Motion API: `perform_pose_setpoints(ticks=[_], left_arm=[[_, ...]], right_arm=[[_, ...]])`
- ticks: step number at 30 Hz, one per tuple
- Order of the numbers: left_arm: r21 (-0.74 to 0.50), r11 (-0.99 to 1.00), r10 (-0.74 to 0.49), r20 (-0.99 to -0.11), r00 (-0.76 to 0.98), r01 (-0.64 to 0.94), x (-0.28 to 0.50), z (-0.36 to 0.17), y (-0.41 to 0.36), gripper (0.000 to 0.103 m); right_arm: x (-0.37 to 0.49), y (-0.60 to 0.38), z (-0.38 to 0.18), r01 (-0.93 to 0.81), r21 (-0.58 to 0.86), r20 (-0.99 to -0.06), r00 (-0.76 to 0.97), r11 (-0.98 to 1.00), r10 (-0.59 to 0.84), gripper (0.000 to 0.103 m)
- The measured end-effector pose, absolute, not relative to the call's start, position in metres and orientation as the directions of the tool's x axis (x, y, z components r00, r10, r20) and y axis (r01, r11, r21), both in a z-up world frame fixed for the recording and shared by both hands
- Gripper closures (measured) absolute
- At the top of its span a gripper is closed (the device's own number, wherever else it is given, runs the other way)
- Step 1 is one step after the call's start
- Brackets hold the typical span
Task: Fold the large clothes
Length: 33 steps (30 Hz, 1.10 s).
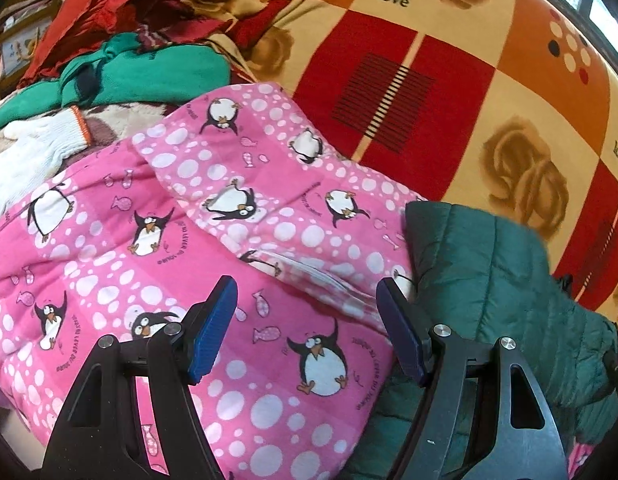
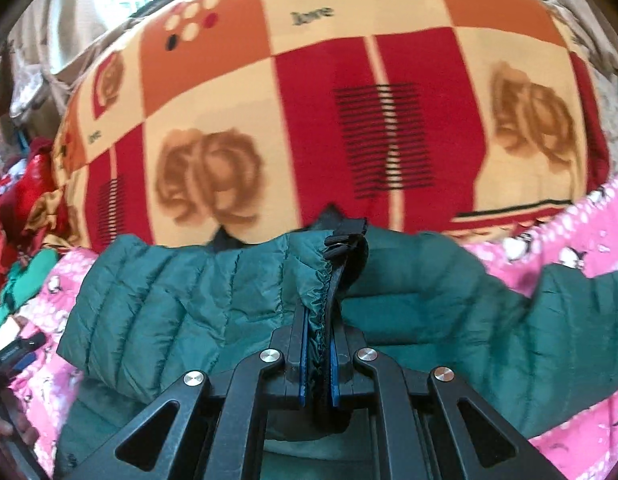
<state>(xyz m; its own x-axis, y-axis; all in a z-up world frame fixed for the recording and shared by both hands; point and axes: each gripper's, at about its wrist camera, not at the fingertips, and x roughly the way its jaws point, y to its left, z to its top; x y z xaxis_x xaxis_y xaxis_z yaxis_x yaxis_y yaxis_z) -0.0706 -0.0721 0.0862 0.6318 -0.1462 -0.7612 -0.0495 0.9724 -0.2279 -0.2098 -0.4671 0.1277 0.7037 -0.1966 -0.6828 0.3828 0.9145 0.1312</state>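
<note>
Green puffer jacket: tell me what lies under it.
The green puffer jacket lies on the pink penguin quilt, which shows on both sides. Anything beneath its middle is covered.

One dark green puffer jacket [image 2: 189, 300] atop one pink penguin-print quilt [image 1: 157, 248]. Beyond the quilt, one checked rose-print blanket [image 1: 449, 92], one crumpled bright green garment [image 1: 149, 72] and one white knitted glove [image 1: 41, 144]. Two grippers above the quilt.

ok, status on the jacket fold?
Right gripper shut on green puffer jacket hem. Left gripper open, empty, over pink penguin quilt. Jacket lies on quilt. White glove and green garment off to the side, not blocking.
</note>
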Motion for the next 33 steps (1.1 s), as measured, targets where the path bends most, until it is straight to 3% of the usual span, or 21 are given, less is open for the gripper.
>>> perform_pose_setpoints(ticks=[11, 17, 28, 33], left_arm=[[-0.241, 0.968, -0.235, -0.747, 0.622, 0.076, -0.076, 0.084, -0.102, 0.031], [-0.203, 0.962, -0.274, -0.735, 0.620, 0.185, -0.071, 0.096, -0.138, 0.031], [-0.057, 0.961, -0.201, -0.813, 0.546, 0.270, -0.044, 0.065, -0.195, 0.030], [-0.026, 0.962, -0.177, -0.815, 0.551, 0.271, -0.045, 0.055, -0.199, 0.024]], right_arm=[[-0.208, -0.511, 0.103, 0.500, 0.011, -0.721, 0.604, 0.866, -0.340, 0.096], [-0.196, -0.522, 0.074, 0.520, 0.020, -0.776, 0.547, 0.854, -0.315, 0.096], [-0.198, -0.530, 0.074, 0.504, -0.010, -0.784, 0.533, 0.864, -0.320, 0.096], [-0.184, -0.533, 0.053, 0.507, -0.031, -0.802, 0.502, 0.861, -0.325, 0.096]])
